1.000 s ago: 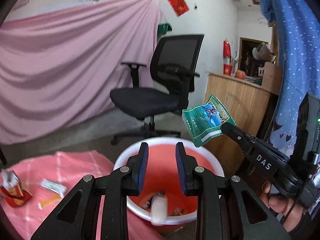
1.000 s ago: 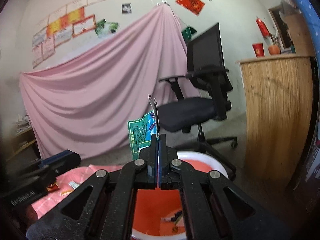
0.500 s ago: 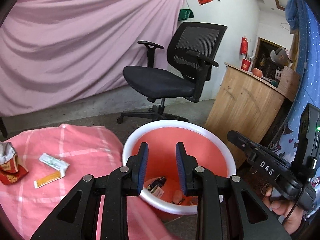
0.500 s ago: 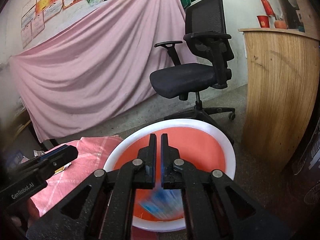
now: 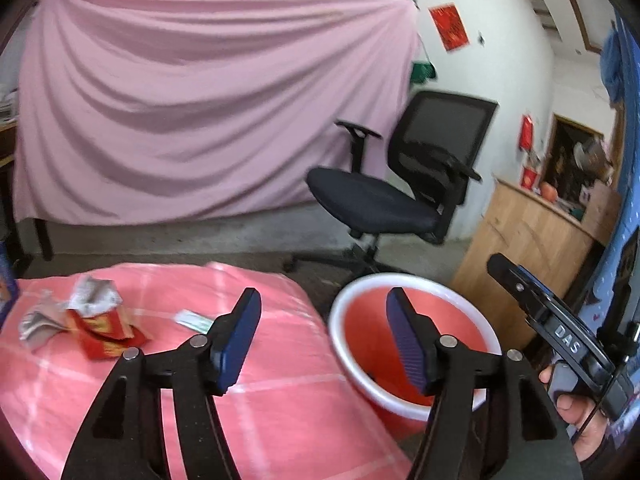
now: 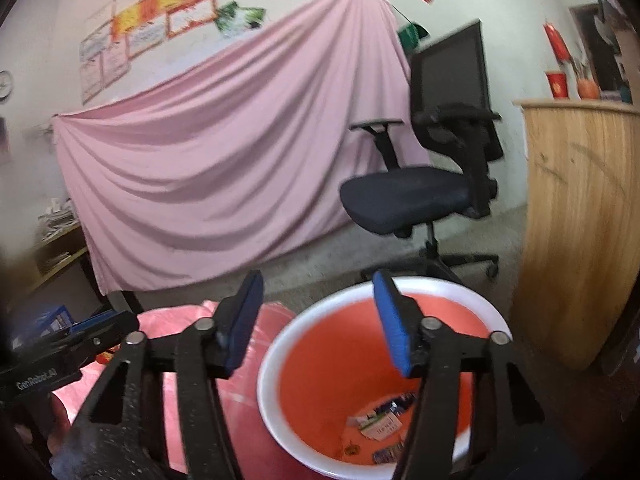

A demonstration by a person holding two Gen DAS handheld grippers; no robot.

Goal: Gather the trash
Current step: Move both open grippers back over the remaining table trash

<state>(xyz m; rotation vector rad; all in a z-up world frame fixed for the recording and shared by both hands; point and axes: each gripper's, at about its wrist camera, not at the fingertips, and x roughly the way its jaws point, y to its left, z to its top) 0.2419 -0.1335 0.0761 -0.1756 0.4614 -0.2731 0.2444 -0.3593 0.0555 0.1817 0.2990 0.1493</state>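
Note:
A red bin with a white rim stands on the floor beside a pink checked cloth. Wrappers lie at the bin's bottom. On the cloth lie a crumpled red and silver wrapper and a small white and green packet. My left gripper hovers over the cloth's right edge, jaws opening, nothing between them. My right gripper hangs over the bin's left rim, jaws opening and empty. The right gripper's body shows at the right edge of the left wrist view, a hand under it.
A black office chair stands behind the bin. A wooden counter rises to the bin's right. A pink sheet hangs over furniture at the back. A blue dotted curtain is at far right.
The right gripper let go of the green packet, which fell into the bin, and its jaws spread wide. The left gripper swung left from over the bin toward the cloth and opened.

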